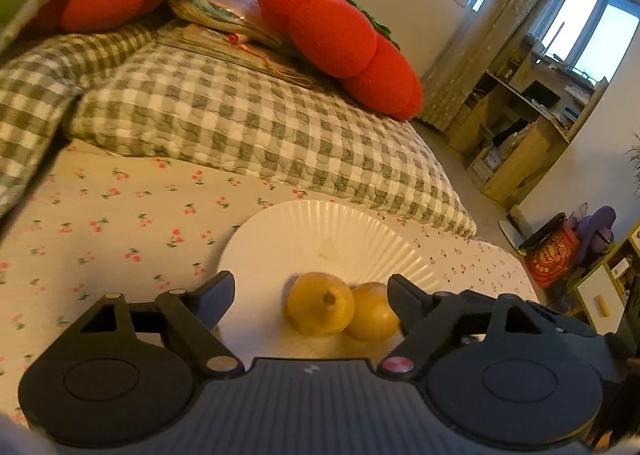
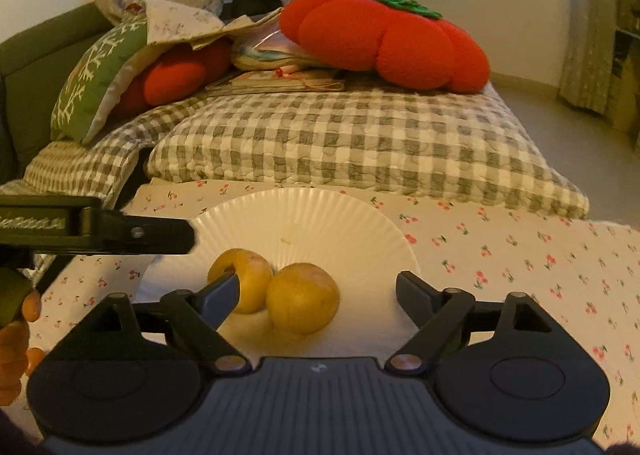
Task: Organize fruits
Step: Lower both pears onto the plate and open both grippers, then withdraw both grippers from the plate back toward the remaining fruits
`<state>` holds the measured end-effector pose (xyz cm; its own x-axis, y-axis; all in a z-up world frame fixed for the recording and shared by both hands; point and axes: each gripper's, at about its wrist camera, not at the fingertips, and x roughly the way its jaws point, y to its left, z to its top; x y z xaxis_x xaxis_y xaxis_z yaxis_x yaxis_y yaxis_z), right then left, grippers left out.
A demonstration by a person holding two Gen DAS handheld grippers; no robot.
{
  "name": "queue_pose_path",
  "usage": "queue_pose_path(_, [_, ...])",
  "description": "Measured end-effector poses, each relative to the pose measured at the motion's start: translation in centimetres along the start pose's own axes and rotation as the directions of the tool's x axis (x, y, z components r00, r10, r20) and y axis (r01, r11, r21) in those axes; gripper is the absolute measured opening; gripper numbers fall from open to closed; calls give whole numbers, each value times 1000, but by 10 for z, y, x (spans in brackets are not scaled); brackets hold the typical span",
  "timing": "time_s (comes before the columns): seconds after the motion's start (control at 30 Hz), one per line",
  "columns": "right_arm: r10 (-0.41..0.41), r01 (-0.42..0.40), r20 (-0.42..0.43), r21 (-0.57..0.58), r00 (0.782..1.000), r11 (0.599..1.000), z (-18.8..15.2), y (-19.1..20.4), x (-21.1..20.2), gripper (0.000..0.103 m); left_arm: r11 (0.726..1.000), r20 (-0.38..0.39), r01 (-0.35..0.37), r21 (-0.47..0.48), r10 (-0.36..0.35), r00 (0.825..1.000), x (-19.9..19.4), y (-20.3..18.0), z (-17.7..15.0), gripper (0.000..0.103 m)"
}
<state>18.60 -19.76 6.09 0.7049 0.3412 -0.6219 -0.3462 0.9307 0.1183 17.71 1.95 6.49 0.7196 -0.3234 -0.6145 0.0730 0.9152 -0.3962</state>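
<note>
Two yellow round fruits lie side by side on a white fluted paper plate [image 1: 320, 231] on a cherry-print sheet. In the left wrist view the left fruit [image 1: 320, 309] and the right fruit [image 1: 372, 317] sit between the fingers of my open left gripper [image 1: 310, 293]. In the right wrist view the plate [image 2: 320, 223] holds the nearer fruit [image 2: 302, 297] between the open fingers of my right gripper [image 2: 318, 289], and the farther fruit [image 2: 250, 275] sits partly behind its left finger. The left gripper's body [image 2: 100, 231] shows at the left edge.
A grey checked quilt [image 1: 248, 127] lies folded behind the plate. A red tomato-shaped cushion [image 2: 384, 39] and a green pillow [image 2: 96, 83] sit on it. The bed edge drops off to the right; shelves [image 1: 520, 127] and bags stand beyond.
</note>
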Motion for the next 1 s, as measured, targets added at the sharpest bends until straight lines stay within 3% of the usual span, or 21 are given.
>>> queue_pose_path(0.37, [18, -19, 15, 15, 1000, 1000, -4, 28, -44, 101, 997, 24, -78, 10, 78, 997, -56, -8, -14, 89])
queue_pose_path(0.53, [1, -2, 28, 43, 1000, 999, -7, 27, -62, 102, 995, 61, -97, 25, 95, 994, -84, -4, -23, 92])
queue_pose_path(0.73, [-19, 10, 50, 171, 999, 985, -14, 10, -87, 102, 996, 77, -90, -30, 92, 993, -103, 8, -34, 93])
queue_pose_path(1.0, [-16, 10, 33, 163, 999, 987, -32, 21, -104, 102, 989, 56, -137, -48, 139, 989, -117, 16, -59, 94])
